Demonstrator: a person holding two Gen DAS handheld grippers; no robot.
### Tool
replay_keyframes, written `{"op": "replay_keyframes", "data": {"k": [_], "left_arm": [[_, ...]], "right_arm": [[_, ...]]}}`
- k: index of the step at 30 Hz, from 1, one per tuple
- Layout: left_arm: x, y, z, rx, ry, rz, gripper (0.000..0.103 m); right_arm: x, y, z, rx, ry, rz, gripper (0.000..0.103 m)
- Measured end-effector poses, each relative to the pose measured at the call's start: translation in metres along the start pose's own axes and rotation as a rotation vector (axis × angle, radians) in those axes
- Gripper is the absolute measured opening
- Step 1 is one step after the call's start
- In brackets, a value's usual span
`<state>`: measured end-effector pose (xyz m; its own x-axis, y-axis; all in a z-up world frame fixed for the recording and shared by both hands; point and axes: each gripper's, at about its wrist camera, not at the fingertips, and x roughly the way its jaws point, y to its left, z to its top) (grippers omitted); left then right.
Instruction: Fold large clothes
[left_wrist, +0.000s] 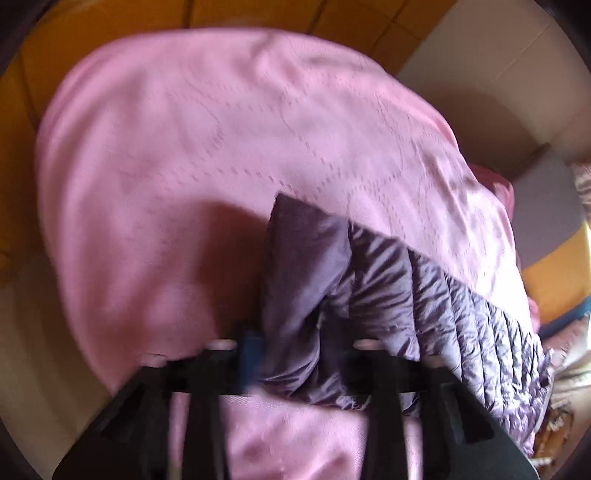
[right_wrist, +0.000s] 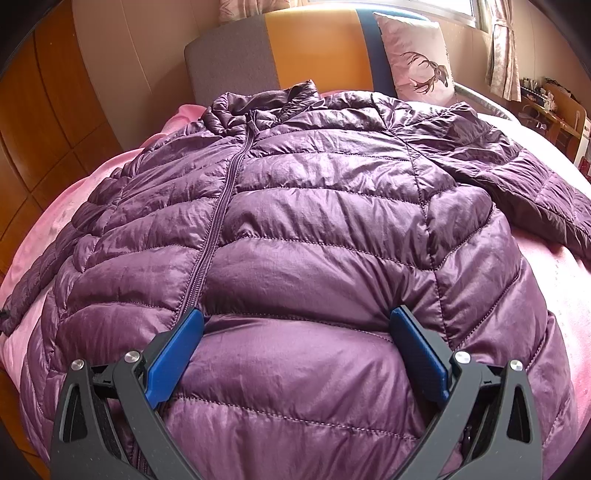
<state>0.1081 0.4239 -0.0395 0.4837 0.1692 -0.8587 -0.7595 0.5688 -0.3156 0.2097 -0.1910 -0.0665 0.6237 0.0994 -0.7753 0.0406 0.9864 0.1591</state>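
Right wrist view: right gripper (right_wrist: 295, 325) spread wide over purple down jacket (right_wrist: 314, 206); left gripper (left_wrist: 291, 339) clamps its sleeve (left_wrist: 369, 280).

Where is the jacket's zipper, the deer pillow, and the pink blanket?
zipper (right_wrist: 225, 192): right wrist view, on the middle of its length.
deer pillow (right_wrist: 417, 59): right wrist view, on its front face.
pink blanket (left_wrist: 207, 140): left wrist view, on its bare top.

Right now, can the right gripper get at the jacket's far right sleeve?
Probably yes. The right gripper hangs open over the jacket; the sleeve lies uncovered on the pink bedspread, nothing between.
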Motion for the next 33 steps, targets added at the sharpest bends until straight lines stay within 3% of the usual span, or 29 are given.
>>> {"op": "replay_keyframes", "data": {"k": [1,4,7,10,12,15,17,20,21,22,23,25,28,33], "left_arm": [[-0.009,-0.001,-0.007,0.0,-0.035,0.0,0.077],[-0.036,-0.013,-0.024,0.056,-0.087,-0.083,0.078],[-0.061,-0.043,-0.063,0.217,-0.061,-0.283,0.078],[-0.07,-0.08,-0.121,0.435,0.049,-0.482,0.078],[-0.068,-0.1,-0.165,0.561,0.155,-0.574,0.077],[-0.061,-0.118,-0.211,0.67,0.292,-0.65,0.065],[-0.054,-0.124,-0.243,0.748,0.359,-0.63,0.057],[-0.047,-0.12,-0.267,0.775,0.393,-0.598,0.044],[-0.047,-0.116,-0.271,0.77,0.389,-0.6,0.038],[-0.048,-0.113,-0.273,0.771,0.395,-0.603,0.025],[-0.049,-0.112,-0.274,0.777,0.393,-0.598,0.019],[-0.051,-0.111,-0.276,0.814,0.372,-0.571,0.011],[-0.054,-0.101,-0.277,0.832,0.376,-0.546,0.008],[-0.05,-0.086,-0.28,0.843,0.41,-0.49,0.008]], "right_arm": [[-0.002,0.0,0.001,-0.003,0.007,0.004,0.101],[-0.014,-0.007,0.003,0.0,0.027,0.034,0.101],[-0.037,-0.03,0.002,0.055,-0.009,0.022,0.101],[-0.063,-0.068,-0.001,0.132,-0.053,-0.032,0.101],[-0.074,-0.095,-0.008,0.179,-0.043,-0.075,0.101],[-0.083,-0.124,-0.026,0.219,0.0,-0.107,0.101],[-0.087,-0.132,-0.042,0.219,0.041,-0.091,0.099],[-0.094,-0.129,-0.061,0.177,0.084,-0.019,0.078],[-0.096,-0.126,-0.067,0.169,0.099,0.012,0.065],[-0.098,-0.123,-0.072,0.166,0.111,0.043,0.05],[-0.099,-0.121,-0.076,0.159,0.117,0.064,0.044],[-0.103,-0.113,-0.081,0.117,0.114,0.063,0.019],[-0.116,-0.118,-0.087,0.111,0.107,0.082,0.009],[-0.111,-0.126,-0.102,0.067,0.163,0.062,0.008]]}}
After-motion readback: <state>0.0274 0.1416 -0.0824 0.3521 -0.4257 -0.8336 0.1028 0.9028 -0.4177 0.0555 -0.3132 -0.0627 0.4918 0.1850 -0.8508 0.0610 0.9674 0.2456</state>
